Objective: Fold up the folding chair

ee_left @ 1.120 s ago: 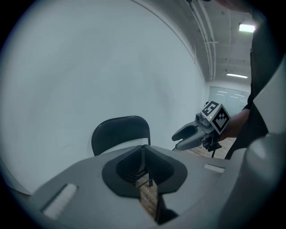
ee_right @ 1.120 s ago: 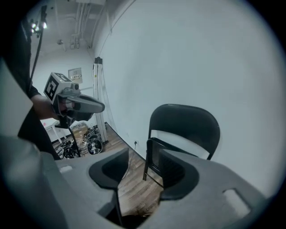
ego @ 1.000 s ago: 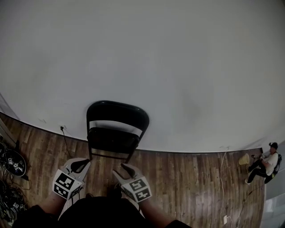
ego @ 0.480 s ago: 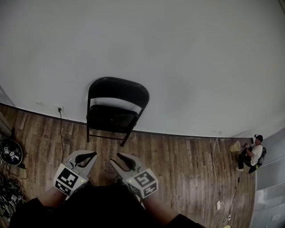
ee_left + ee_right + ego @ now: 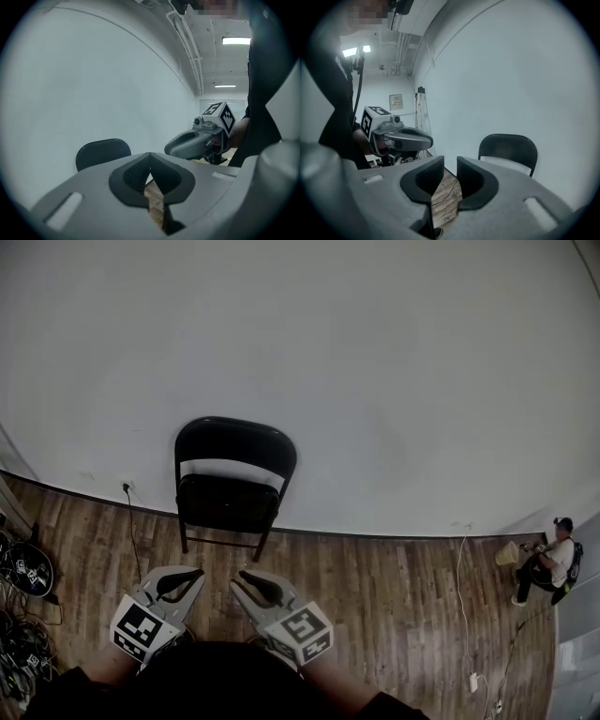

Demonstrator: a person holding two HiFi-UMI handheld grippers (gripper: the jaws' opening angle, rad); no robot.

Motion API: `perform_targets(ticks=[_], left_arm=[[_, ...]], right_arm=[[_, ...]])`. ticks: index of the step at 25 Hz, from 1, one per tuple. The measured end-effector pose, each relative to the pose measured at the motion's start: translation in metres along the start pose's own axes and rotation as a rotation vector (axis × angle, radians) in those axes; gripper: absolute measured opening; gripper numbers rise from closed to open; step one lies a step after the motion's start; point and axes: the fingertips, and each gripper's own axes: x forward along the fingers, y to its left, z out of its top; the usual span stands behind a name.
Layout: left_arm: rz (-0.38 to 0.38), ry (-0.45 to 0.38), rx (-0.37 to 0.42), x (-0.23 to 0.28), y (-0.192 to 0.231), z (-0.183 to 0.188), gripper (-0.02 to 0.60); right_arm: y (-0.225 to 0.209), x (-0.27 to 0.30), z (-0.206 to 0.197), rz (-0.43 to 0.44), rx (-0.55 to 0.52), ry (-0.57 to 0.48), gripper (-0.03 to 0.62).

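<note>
Against the white wall (image 5: pixel 375 381), the folding chair (image 5: pixel 234 479) stands unfolded on the wooden floor (image 5: pixel 375 596), its seat down and its back towards the wall. It is well apart from both grippers. The left gripper (image 5: pixel 199 572) has its jaws clenched on nothing. The right gripper (image 5: pixel 235 579) has a narrow gap between its jaws, which are closing, with only floor showing between them.

The step in hand looks like the approach, with nothing folded yet. To do it well, both sets of jaws probably need to spread before they reach the chair. One could then steady the top of the backrest while the other lifts the seat's front edge towards it, keeping clear of the side hinges.

No container shows plainly. A small pale thing beside the distant person (image 5: pixel 553 568) is too small to tell. A cable (image 5: pixel 131 521) trails down the wall near the chair's legs.
</note>
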Motion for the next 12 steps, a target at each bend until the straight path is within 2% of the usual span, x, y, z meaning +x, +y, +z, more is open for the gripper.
perform_targets(ticks=[4, 12], left_arm=[[-0.016, -0.005, 0.024, 0.017, -0.021, 0.012, 0.003], [-0.031, 0.001, 0.041, 0.031, -0.045, 0.019, 0.003]], right_arm=[[-0.011, -0.021, 0.0, 0.008, -0.004, -0.037, 0.042], [-0.021, -0.038, -0.004, 0.011, 0.003, -0.07, 0.008]])
